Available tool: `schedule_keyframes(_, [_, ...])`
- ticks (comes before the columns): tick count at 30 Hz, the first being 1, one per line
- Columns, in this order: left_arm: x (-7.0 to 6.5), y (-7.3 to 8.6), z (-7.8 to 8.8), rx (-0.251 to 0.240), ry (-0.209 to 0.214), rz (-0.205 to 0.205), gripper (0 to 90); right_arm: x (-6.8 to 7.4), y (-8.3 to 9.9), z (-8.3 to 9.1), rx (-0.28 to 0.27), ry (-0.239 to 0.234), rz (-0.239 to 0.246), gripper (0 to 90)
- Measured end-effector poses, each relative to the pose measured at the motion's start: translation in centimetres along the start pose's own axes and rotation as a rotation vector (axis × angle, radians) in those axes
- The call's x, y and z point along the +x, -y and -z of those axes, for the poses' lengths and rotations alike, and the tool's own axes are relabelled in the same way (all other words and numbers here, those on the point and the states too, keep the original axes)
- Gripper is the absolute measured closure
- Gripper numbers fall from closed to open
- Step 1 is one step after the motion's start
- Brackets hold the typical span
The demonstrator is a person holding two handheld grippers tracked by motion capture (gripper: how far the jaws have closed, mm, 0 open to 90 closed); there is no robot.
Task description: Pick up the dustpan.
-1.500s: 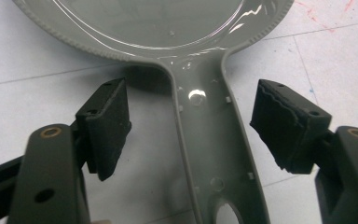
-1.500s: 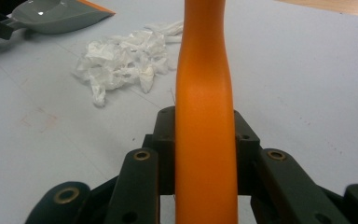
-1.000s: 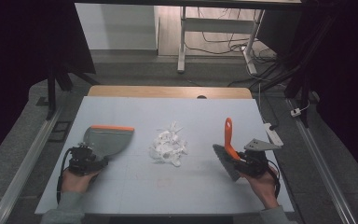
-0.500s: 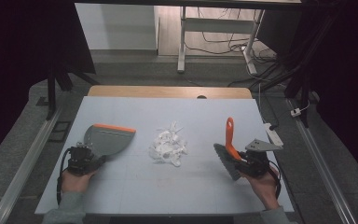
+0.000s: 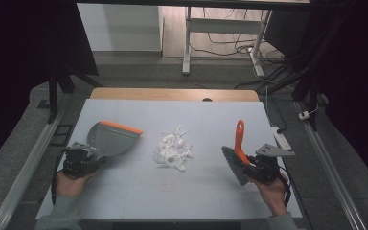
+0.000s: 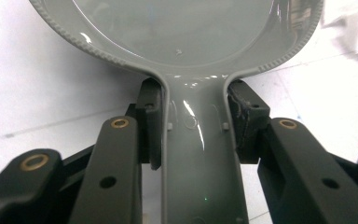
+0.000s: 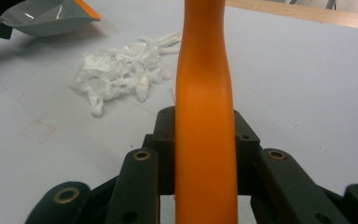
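The left gripper (image 5: 84, 160) pinches the dustpan (image 5: 110, 139) left of the paper scraps (image 5: 172, 149); the right gripper (image 5: 254, 167) pinches the brush (image 5: 238, 152) on the right, its bristles partly hidden.

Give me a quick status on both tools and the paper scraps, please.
Left tool shut on dustpan handle. Right tool shut on brush handle. Paper scraps piled mid-table between them, untouched. Nothing in the way.

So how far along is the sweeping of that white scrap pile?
Done: both tools are picked up. In hand: the left gripper is clamped on the grey dustpan, the right gripper on the orange-handled brush. Left: the white scraps lie unswept on the table between them.
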State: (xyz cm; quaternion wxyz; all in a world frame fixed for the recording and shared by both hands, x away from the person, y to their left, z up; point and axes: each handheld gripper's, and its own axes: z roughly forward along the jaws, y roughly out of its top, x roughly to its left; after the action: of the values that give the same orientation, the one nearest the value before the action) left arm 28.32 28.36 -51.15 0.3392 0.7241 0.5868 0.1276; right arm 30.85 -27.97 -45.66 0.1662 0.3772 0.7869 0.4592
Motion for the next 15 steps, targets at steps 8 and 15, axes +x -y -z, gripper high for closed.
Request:
schedule_keyframes(8, [0.7, 0.2, 1.5, -0.035, 0.008, -0.023, 61.6, 0.0, 0.0, 0.0, -0.002, -0.005, 0.007, 69.9])
schedule_keyframes(15, [1.2, 0.4, 2.6, -0.052, 0.025, -0.051, 61.6, -0.1, 0.0, -0.1, -0.001, -0.009, 0.006, 69.9])
